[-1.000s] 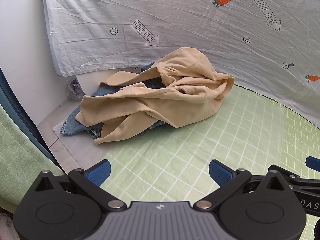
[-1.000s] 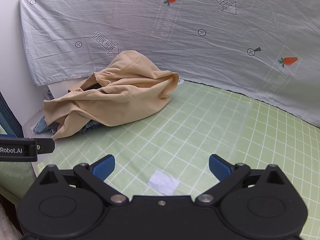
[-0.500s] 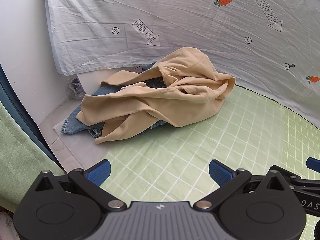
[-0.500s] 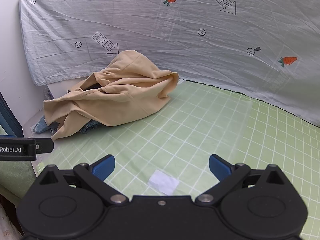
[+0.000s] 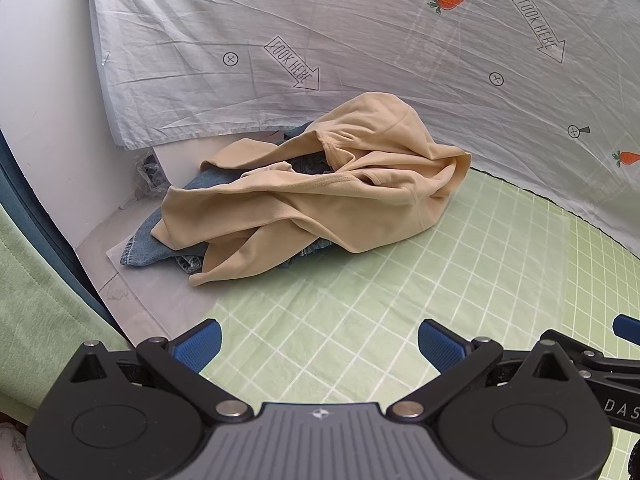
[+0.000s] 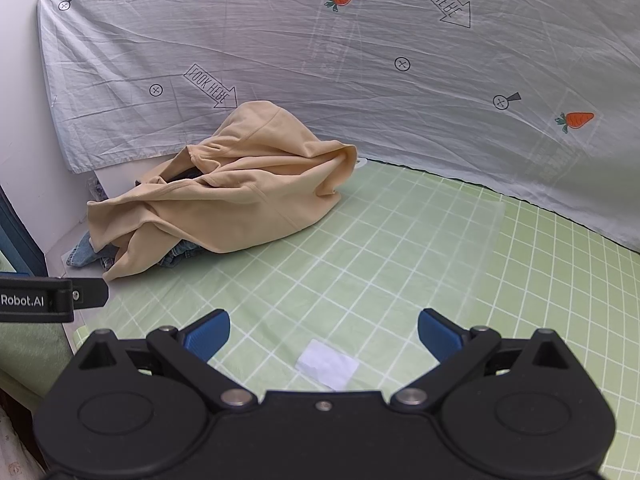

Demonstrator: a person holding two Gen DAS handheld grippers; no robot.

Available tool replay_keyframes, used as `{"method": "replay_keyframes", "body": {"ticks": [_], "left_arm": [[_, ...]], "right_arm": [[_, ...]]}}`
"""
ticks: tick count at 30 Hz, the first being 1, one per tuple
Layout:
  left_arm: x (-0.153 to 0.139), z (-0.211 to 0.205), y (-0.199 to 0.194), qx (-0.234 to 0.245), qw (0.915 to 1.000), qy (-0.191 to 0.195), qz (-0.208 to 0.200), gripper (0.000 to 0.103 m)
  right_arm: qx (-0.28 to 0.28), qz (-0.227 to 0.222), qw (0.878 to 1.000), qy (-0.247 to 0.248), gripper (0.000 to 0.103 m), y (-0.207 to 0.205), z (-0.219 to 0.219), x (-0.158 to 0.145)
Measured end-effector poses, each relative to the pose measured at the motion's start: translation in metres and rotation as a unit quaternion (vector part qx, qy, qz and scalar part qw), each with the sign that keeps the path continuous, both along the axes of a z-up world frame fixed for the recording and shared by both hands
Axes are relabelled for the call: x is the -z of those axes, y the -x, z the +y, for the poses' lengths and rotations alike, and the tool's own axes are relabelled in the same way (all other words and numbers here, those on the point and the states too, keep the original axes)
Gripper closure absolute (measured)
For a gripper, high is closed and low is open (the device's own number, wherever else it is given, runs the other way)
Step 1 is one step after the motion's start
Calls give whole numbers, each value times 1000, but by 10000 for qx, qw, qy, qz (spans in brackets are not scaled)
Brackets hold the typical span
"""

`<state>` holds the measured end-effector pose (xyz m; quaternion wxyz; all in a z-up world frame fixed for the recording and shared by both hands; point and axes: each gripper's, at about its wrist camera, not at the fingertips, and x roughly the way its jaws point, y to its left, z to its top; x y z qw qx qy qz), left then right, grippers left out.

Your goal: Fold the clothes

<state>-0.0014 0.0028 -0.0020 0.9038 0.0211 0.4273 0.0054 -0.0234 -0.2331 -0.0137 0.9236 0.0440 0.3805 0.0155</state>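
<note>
Denim garment (image 5: 160,240) lies at far-left corner of the green grid mat (image 5: 460,280), mostly buried under the crumpled beige top (image 5: 340,204). Neither is folded. Your left gripper (image 5: 319,340) hangs over the near edge, jaws spread, nothing held; right gripper (image 6: 324,330) likewise, w/ a white slip (image 6: 328,364) below it. Risk, as I judge it: layers overlap, so a pinch on beige may drag denim along; loose folds may slip out.

A green checked mat (image 6: 400,248) before a hanging grey sheet (image 6: 360,60).
The sheet carries carrots and arrows; a white wall (image 5: 44,92) stands left.
</note>
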Motion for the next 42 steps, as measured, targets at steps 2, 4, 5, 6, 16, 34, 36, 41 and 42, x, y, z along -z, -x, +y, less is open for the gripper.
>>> {"method": "replay_keyframes", "body": {"ticks": [2, 4, 5, 6, 16, 34, 36, 41, 42], "left_arm": [[0, -1, 0, 2, 10000, 0, 5, 0], [1, -1, -1, 3, 10000, 5, 13, 0], [1, -1, -1, 3, 10000, 7, 16, 0], [1, -1, -1, 3, 10000, 10, 20, 0], [6, -3, -9, 47, 9999, 21, 111, 0], [16, 4, -67, 53, 9990, 311, 304, 0], [15, 9, -86, 59, 9989, 362, 290, 0], [4, 28, -146, 27, 9984, 552, 147, 0], [2, 31, -159, 11, 9982, 581, 120, 0]], "right_arm": [[0, 2, 10000, -6, 2, 0, 0, 0], [7, 6, 10000, -11, 2, 0, -1, 0], [13, 10, 10000, -13, 2, 0, -1, 1], [19, 16, 10000, -17, 2, 0, -1, 1], [95, 71, 9999, -46, 2, -3, -5, 4], [429, 404, 9983, -26, 6, -49, -23, 30], [466, 439, 9979, -21, 9, -66, -28, 35], [725, 572, 9951, -364, 16, -120, -42, 50], [789, 599, 9941, -443, 17, -132, -44, 53]]}}
